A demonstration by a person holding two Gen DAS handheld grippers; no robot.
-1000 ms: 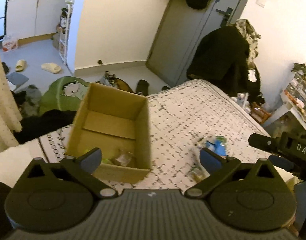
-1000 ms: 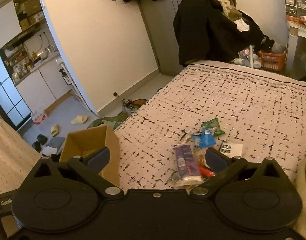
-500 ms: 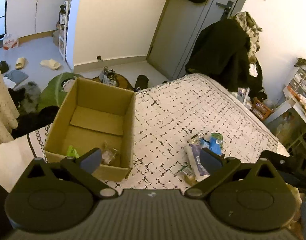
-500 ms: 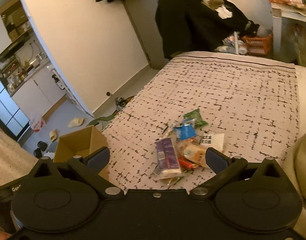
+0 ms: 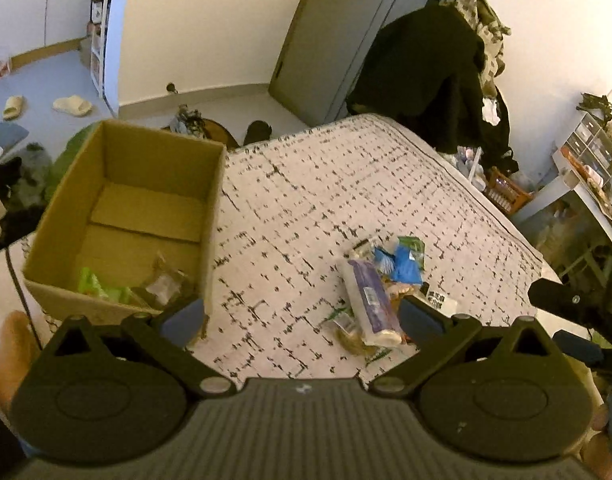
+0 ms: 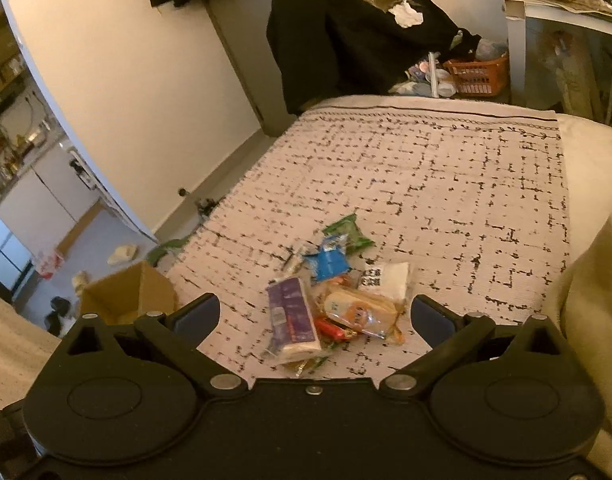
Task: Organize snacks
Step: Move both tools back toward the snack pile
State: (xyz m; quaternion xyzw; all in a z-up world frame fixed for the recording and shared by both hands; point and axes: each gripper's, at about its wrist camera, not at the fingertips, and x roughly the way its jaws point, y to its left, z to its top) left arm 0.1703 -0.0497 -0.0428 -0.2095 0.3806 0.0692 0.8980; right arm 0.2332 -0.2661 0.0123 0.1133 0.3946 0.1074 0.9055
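Both grippers spread wide, holding nothing. Right gripper hovers over the snack pile on the bed cover. Left gripper: pile lies by its right finger; cardboard box, holding 2 packets, sits far left.

Box left on bed, snack pile right of it

You won't find any lettering you can read here. The white packet near the middle of the right wrist view carries black print, and the purple packet a small label, both too blurred to make out.
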